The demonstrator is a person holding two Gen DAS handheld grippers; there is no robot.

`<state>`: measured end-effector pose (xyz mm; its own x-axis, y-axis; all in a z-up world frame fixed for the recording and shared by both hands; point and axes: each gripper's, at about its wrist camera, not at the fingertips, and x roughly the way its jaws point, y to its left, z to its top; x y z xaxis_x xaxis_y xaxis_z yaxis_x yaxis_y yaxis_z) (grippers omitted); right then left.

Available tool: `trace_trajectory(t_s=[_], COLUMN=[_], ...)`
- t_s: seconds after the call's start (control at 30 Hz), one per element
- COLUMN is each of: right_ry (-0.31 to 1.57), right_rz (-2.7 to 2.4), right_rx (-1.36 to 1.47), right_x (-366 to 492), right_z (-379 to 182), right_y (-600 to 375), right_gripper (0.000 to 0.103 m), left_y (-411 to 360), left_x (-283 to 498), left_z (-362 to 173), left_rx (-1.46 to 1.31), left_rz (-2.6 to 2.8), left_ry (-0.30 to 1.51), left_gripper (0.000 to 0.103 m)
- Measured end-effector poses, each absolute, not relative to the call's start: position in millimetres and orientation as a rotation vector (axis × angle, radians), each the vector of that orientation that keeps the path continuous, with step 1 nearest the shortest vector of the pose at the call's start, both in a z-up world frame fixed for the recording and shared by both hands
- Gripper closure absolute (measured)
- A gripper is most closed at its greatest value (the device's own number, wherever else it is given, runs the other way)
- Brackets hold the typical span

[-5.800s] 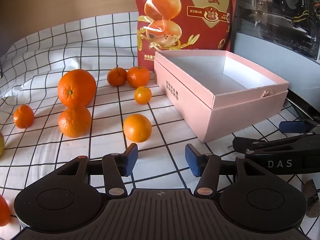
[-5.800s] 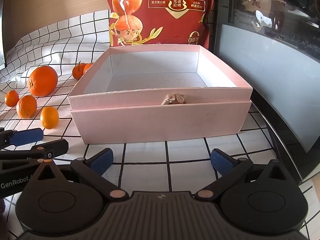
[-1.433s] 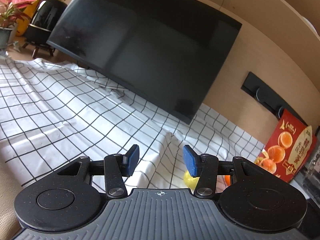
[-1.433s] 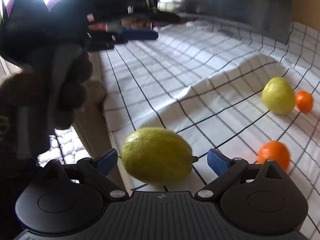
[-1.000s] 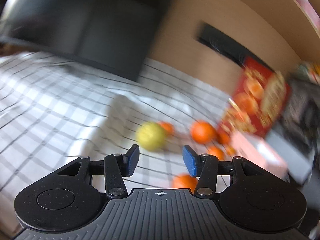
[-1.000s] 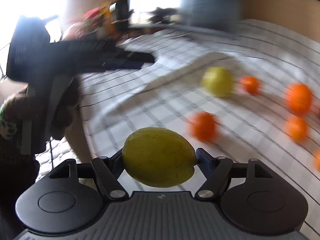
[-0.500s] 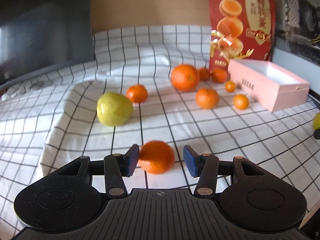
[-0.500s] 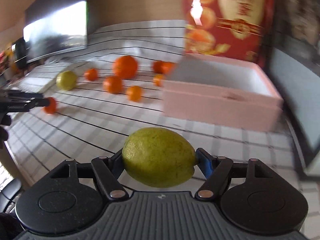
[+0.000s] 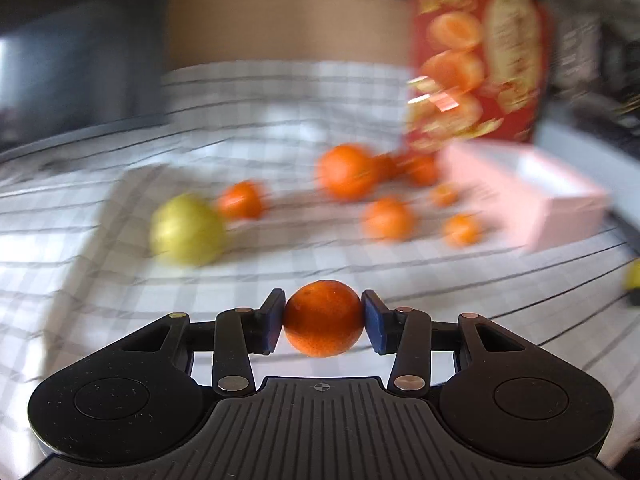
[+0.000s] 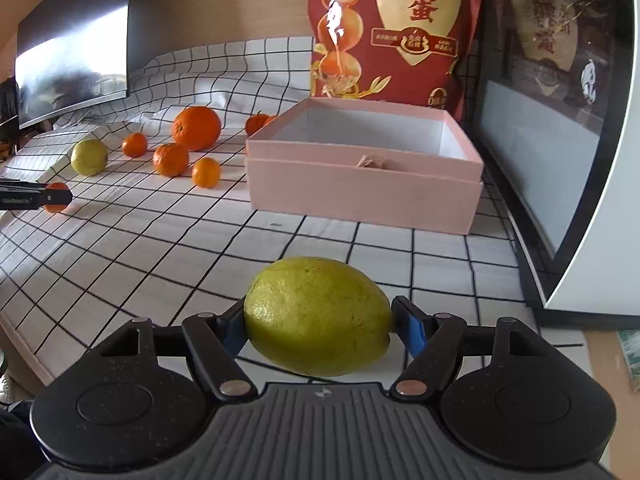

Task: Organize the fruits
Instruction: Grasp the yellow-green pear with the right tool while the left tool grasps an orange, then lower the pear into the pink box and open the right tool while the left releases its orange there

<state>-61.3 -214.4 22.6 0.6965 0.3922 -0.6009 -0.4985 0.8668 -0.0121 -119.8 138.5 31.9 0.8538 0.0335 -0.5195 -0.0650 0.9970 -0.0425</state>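
My left gripper (image 9: 323,322) is shut on a small orange mandarin (image 9: 323,323) and holds it above the checked cloth; it also shows at the left edge of the right wrist view (image 10: 56,197). My right gripper (image 10: 318,320) is shut on a yellow-green lemon (image 10: 318,316), held in front of the open, empty pink box (image 10: 364,196). A second lemon (image 10: 89,157) and several oranges, the largest (image 10: 196,128) among them, lie on the cloth left of the box.
A red snack bag (image 10: 394,32) stands behind the box. A white-framed dark appliance (image 10: 560,128) stands to the right. A dark screen (image 10: 72,52) leans at the back left. The cloth's edge (image 10: 24,344) runs at the near left.
My left gripper has closed on the mandarin that lay between its fingers and lifted it. My right gripper has swung nearer the box, still holding the lemon.
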Motion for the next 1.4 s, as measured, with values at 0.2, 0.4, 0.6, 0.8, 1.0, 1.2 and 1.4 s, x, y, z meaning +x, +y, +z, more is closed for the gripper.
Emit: trace_trajectory(t_s=[0.2,0.4,0.6,0.8,1.0,1.2,1.4], right_ry=[0.586,0.480,0.513,0.650,0.735,0.864,1.034], right_rz=[0.481,0.443,0.388,0.373,0.307,0.223,0.217], right_rx=[-0.170,-0.165,-0.121,-0.013,-0.072,-0.052,-0.024], right_x=[-53,-40,-4,56,119,177,209], right_z=[40,84,114,113,95,66,41], right_y=[-214,-212,-207,-199,-151,-116,-111], right_gripper=[0.029,0.029,0.029,0.029,0.029,0.029,0.029], left_y=[74,16,17,66,117,143,144], left_x=[-63,32,60,20,-2,5,1], left_z=[83,95,60,58,56,38,38], left_rx=[-0.077,-0.165,-0.265,-0.327,-0.444,-0.505,-0.482], left_rz=[-0.214,-0.343,-0.391,-0.355,-0.297,-0.191,-0.172], left_ry=[0.471,0.536,0.585,0.476,0.356,0.378,0.361], left_gripper=[0.056,0.055,0.054,0.051,0.051,0.052,0.052])
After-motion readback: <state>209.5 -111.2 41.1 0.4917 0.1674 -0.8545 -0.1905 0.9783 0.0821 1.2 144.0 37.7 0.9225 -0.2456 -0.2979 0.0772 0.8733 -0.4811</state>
